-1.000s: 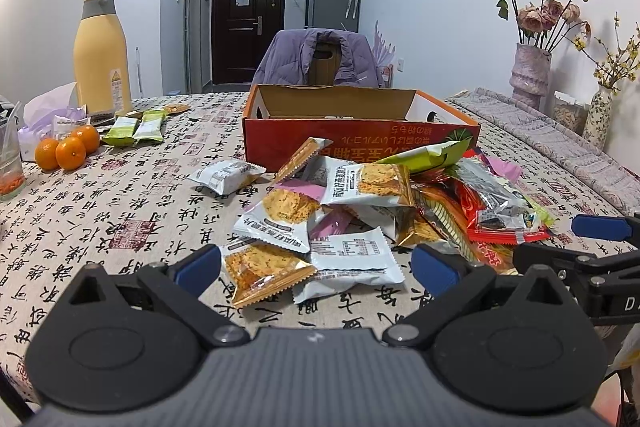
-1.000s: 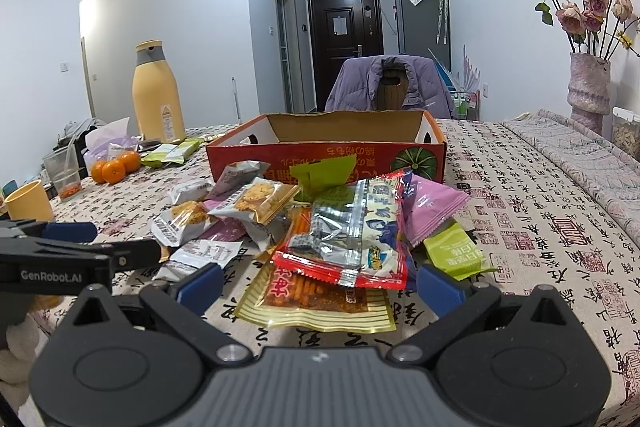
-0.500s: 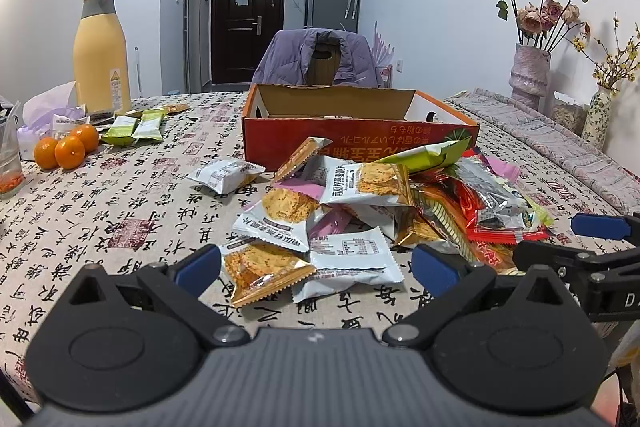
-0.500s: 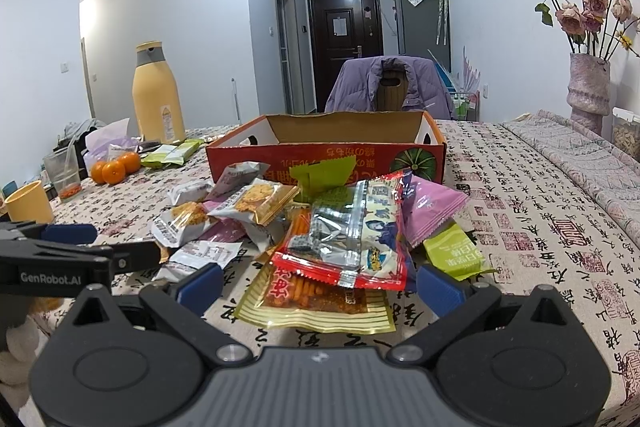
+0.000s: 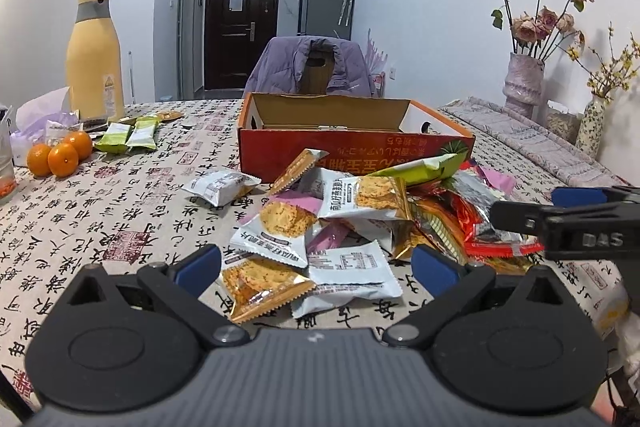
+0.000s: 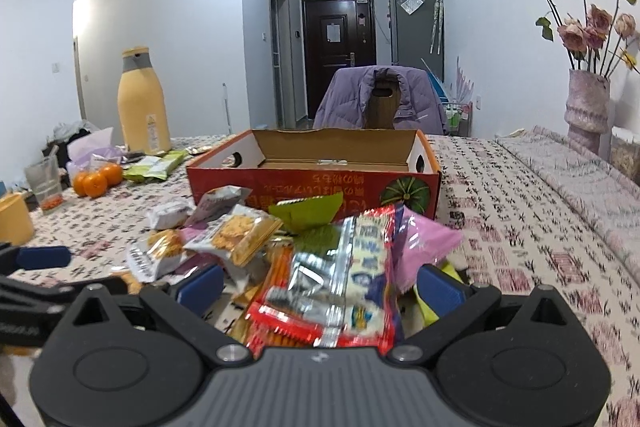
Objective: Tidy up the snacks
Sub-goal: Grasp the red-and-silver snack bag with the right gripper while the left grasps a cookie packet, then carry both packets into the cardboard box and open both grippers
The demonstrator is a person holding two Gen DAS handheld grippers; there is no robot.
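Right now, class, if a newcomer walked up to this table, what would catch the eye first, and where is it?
First comes the heap of snack packets at the near middle of the patterned tablecloth. Just behind the heap stands the open red cardboard box, its inside bare as far as can be seen. Far left, a tall yellow bottle rises behind three oranges.
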